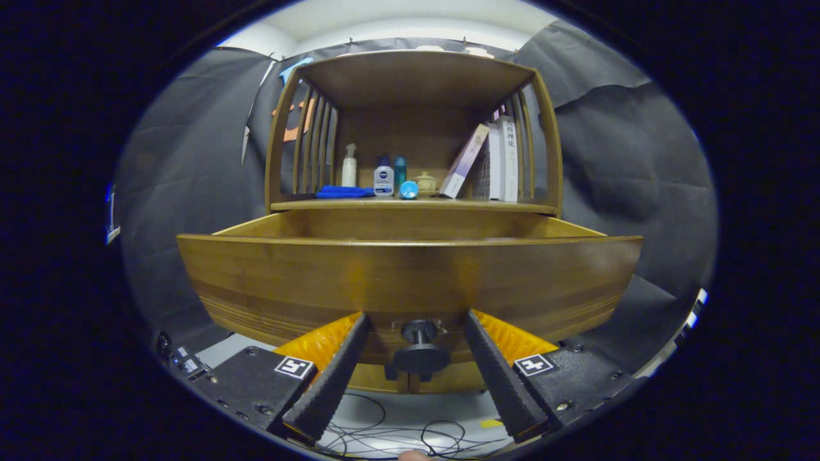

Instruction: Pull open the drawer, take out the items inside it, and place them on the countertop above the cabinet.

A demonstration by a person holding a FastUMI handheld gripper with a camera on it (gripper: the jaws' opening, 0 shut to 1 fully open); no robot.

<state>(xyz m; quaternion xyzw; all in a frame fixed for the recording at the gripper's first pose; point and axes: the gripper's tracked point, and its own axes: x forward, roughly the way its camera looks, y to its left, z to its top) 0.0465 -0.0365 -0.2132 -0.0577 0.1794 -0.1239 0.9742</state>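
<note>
Clearly the wooden drawer (pixel 410 275) stood pulled out, its dark knob (pixel 419 349) between the tongs' (pixel 416 323) spread, untouching fingers.

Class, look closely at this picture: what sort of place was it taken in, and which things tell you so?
Probably a staged recording booth, not a lived-in home: black cloth hangs behind a wooden cabinet, loose cables trail on the floor, and open tongs straddle the pulled-out drawer's knob.

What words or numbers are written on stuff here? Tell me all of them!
White book spine: characters, too blurred to read.
Bottle label: too small to read.
Claw, open either side of the drawer knob: square pattern tags, no words.
</note>
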